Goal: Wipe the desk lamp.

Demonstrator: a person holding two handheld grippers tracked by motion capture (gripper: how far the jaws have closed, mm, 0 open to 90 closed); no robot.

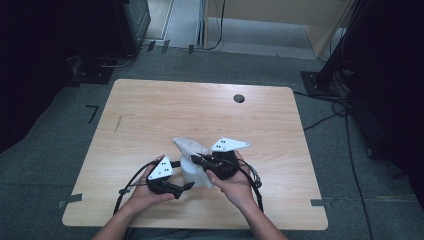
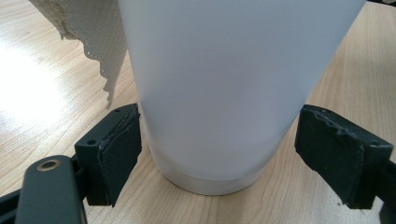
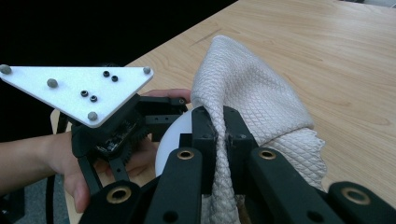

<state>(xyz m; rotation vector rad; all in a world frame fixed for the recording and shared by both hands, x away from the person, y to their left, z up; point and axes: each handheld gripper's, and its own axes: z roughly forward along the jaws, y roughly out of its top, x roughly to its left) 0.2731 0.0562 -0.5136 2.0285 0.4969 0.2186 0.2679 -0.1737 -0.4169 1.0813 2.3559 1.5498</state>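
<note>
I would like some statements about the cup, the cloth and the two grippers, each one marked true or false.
1. The white cup stands upright on the wooden table. True.
2. The right gripper is open and holds nothing. False: its jaws are shut on the cloth.
3. The left gripper has one jaw on each side of the cup's base. True; the left pad meets the cup wall, while the right pad stands apart from it.
4. The cloth is dark blue. False: it is off-white with a diamond weave.
5. The cup lies on its side. False: it stands on its base.
</note>
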